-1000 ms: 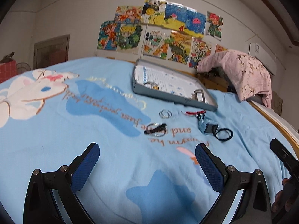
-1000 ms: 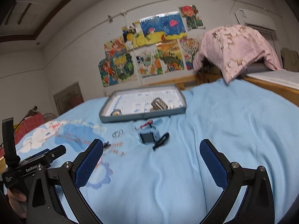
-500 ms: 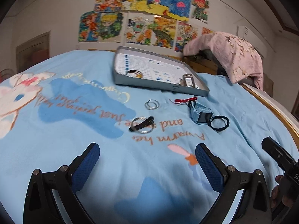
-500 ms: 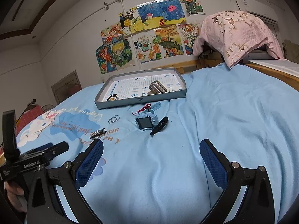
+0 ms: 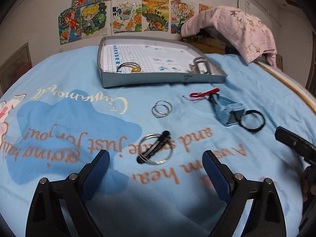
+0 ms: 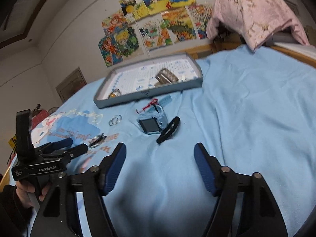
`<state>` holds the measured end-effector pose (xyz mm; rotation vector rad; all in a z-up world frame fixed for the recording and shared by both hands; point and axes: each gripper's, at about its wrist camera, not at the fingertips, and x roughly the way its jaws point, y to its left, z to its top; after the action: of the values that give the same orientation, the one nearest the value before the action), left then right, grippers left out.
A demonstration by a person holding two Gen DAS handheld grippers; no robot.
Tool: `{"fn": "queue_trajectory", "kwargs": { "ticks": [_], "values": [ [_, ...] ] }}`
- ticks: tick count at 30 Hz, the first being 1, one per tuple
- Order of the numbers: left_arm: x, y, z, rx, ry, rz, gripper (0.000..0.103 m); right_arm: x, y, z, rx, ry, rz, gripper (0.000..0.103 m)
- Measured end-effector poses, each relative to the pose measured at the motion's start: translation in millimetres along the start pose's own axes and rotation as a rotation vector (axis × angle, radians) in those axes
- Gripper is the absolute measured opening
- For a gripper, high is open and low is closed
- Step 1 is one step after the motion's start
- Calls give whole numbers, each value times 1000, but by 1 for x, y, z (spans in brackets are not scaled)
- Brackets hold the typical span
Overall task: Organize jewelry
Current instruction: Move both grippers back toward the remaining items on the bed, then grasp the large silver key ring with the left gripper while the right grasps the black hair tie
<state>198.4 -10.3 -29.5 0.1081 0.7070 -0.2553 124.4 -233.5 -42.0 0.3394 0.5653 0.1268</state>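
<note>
A grey tray lies on the blue bedsheet and holds a bangle with a yellow bead and a metal watch band. In front of it lie two small silver rings, silver bangles with a black hair clip across them, a red string, a blue smartwatch and a black hair tie. My left gripper is open, just short of the bangles. My right gripper is open, just short of the black hair tie.
A pink blanket is heaped over a wooden headboard at the back right. Colourful drawings hang on the wall behind the tray. The bed's wooden edge runs along the right.
Both grippers have moved forward and down toward the bed. The left one now sits close to the bangles and clip, the right one close to the hair tie and smartwatch. Both stay open.
</note>
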Motion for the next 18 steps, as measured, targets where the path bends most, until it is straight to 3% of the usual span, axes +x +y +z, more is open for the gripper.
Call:
{"fn": "queue_trajectory", "kwargs": {
  "ticks": [3,9,12,18],
  "values": [
    [17,5,2,0,52,28,75,20,-4,5,20,35,-7,53],
    [23,4,-2,14,61,-23,74,43,-3,8,21,56,-27,37],
    [25,2,-4,30,66,-29,73,49,1,12,4,56,-27,36],
    [30,3,-3,29,76,-28,49,58,9,13,-26,63,-36,18]
  ]
}}
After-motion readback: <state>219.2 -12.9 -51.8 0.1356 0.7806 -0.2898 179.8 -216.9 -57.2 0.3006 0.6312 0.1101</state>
